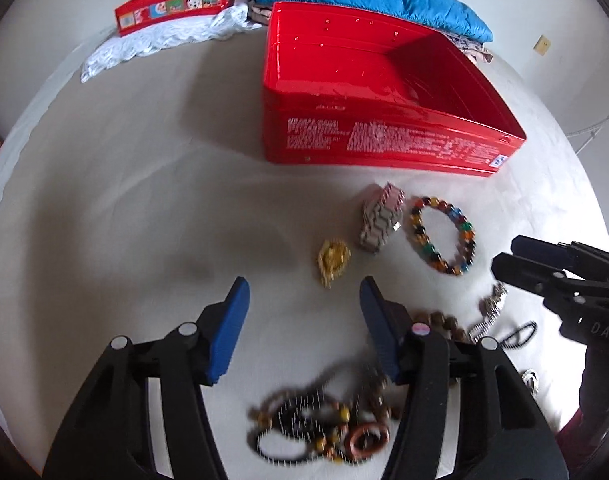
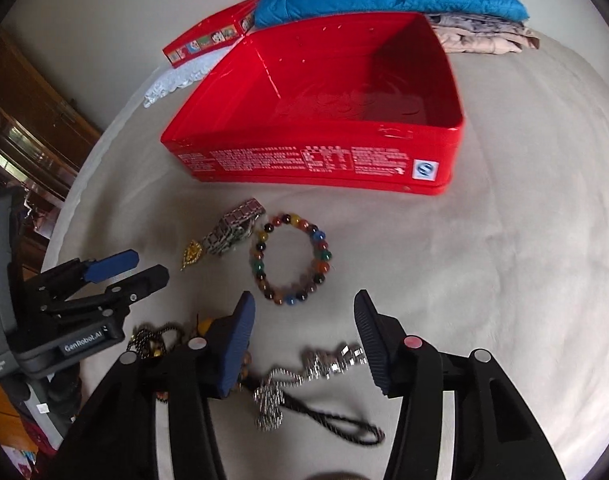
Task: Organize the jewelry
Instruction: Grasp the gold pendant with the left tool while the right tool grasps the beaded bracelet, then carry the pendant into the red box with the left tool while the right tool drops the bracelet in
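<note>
Your left hand-held gripper (image 1: 304, 292): jaws partly apart, nothing between them. Your right hand-held gripper (image 2: 304, 304): likewise, empty.

Ahead of both, on the bed (image 2: 504, 260): multicoloured bead bracelet (image 2: 292, 258), link watch band (image 2: 234, 232), gold pendant (image 2: 192, 254). Beyond those: open red tin (image 2: 316, 160). Under your left fingers (image 1: 234, 320): blurred tangle of beads (image 1: 324, 428). Under your right: silver chain (image 2: 304, 376).

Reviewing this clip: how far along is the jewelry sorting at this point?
Barely started. Done: nothing; the open red tin looks empty. In hand: nothing; the left gripper and right gripper are both open with nothing between the pads. Left: the multicolour bead bracelet, gold pendant, metal band, silver chain and tangled bead pile all lie on the bed.
</note>
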The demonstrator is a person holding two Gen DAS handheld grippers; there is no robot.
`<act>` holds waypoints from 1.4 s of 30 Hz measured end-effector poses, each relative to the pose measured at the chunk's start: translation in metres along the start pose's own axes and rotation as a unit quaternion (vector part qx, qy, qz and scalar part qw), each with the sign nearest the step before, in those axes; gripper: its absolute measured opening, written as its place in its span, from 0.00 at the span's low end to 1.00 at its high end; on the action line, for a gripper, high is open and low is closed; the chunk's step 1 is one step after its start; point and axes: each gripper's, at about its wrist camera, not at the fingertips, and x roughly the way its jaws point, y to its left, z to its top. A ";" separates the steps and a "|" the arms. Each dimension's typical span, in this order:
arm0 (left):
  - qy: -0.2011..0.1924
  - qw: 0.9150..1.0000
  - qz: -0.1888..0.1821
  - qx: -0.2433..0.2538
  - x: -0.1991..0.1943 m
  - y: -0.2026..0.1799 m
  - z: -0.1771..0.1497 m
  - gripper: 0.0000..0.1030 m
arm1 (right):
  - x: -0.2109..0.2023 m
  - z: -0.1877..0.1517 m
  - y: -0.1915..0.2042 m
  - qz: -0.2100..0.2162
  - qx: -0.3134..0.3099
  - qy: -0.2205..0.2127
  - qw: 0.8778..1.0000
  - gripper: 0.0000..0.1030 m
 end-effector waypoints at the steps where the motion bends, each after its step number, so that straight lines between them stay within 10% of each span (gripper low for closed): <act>1: 0.000 1.000 -0.001 0.005 0.005 -0.002 0.002 0.55 | 0.005 0.003 0.000 -0.001 0.001 0.004 1.000 0.51; 7: 0.006 1.000 -0.018 0.019 0.020 -0.007 0.004 0.54 | 0.020 0.011 -0.007 -0.009 0.006 0.012 1.000 0.48; 16: -0.001 1.000 -0.009 0.020 0.029 -0.007 0.002 0.30 | 0.033 0.016 -0.005 -0.027 -0.017 -0.004 0.999 0.09; 23: -0.005 1.000 -0.026 -0.012 0.025 0.011 0.002 0.00 | 0.016 0.014 -0.017 0.051 0.018 -0.012 0.998 0.08; 42: -0.082 0.995 -0.043 -0.022 -0.042 0.015 0.007 0.00 | -0.066 0.021 -0.014 0.105 0.013 -0.089 0.990 0.07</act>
